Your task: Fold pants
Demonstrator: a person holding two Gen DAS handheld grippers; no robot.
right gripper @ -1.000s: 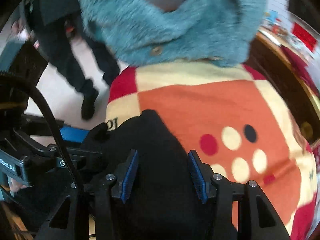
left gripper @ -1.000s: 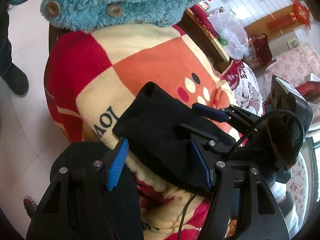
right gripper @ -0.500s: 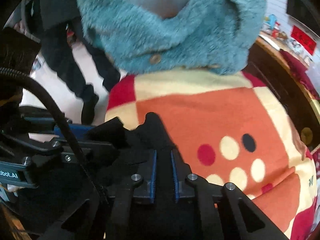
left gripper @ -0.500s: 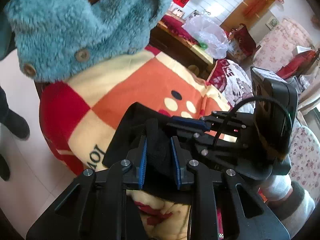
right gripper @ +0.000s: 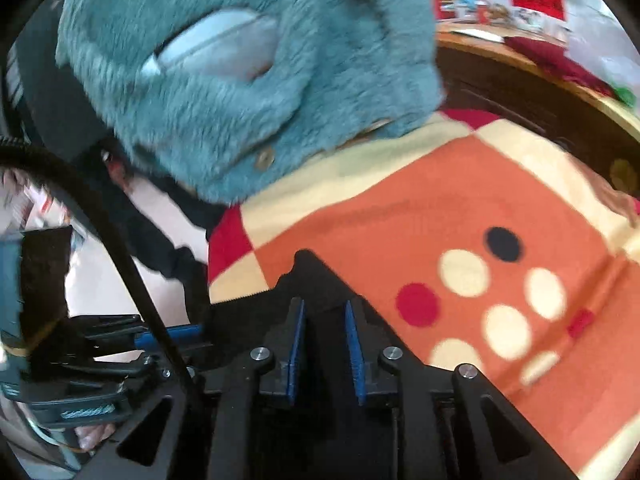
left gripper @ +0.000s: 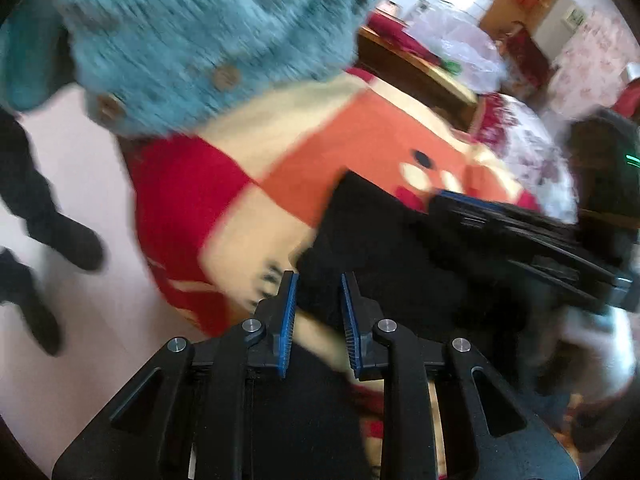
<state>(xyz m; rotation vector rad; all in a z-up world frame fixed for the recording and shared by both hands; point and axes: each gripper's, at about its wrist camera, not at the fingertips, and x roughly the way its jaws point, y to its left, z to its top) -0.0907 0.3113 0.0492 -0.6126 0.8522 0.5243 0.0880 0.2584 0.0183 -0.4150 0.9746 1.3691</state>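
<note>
Fabric of the black pants (left gripper: 400, 264), lying on a checked blanket (right gripper: 420, 200), looks soft, thick and limp, so hems or folded edges grip best. Left gripper (left gripper: 318, 312) and right gripper (right gripper: 325, 340) each pinch a fold, jaws nearly closed.

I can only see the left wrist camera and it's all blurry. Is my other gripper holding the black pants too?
Observer: Yes. In the right wrist view the right gripper has its jaws almost together, with the pants pinched between them.
Operator: What's that fluffy blue thing?
Observer: A jacket. From the right side you can see its smooth grey lining, which your view doesn't show.
Operator: Anything in my way?
Observer: A black cable curves down the left of that view and passes in front of the left gripper.
</note>
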